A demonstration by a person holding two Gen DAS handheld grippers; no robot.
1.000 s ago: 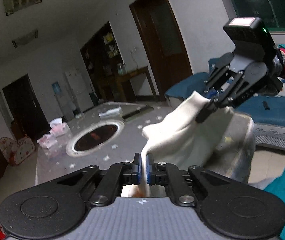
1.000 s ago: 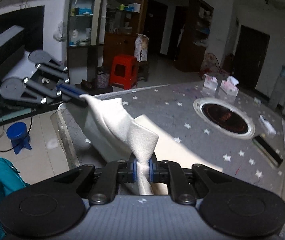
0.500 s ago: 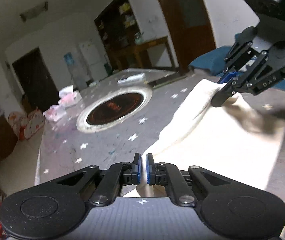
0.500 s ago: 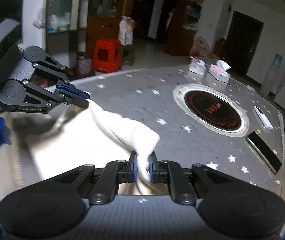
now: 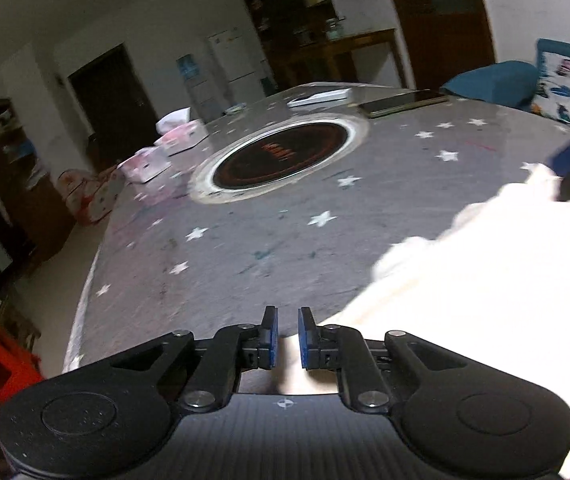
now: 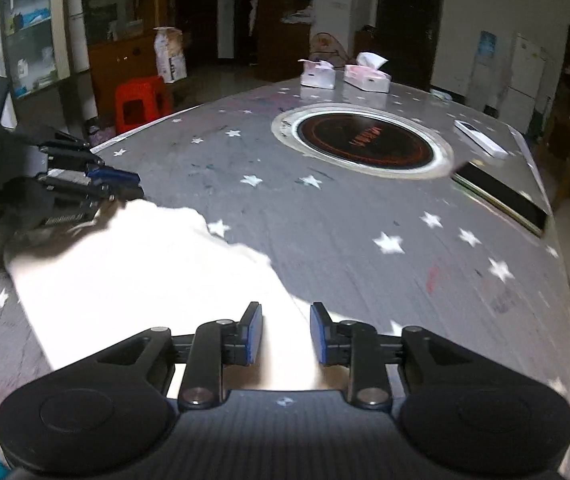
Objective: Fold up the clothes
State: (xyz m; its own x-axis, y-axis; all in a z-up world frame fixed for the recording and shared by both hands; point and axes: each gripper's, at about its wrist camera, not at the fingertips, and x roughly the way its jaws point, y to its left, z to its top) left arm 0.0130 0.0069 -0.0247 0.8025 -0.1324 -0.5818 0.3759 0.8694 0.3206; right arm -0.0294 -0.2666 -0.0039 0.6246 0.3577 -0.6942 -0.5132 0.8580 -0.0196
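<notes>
Our left gripper, at the bottom centre of the left wrist view, has its blue-padded black fingers slightly parted, with nothing pinched between them; the edge of the white fleecy garment lies just under and to the right of the tips. Our right gripper, low in the right wrist view, is spread wider, and the same white cloth runs beneath the gap without being clamped. The garment lies spread on the grey star-printed tablecloth, filling the lower left of the right view and the lower right of the left view, its far edge lumpy rather than straight. Further out, the round black induction plate with its pale ring sits in the upper centre of the right view, with two pink-and-white tissue boxes beyond it and a dark flat phone at the right. We judge the cloth to be laid out and a fold to come next. The risk is that the rumpled far edge gets folded in as it is, giving a crooked crease, or that a shallow regrip catches only one layer and the fleece slips from the pads.
</notes>
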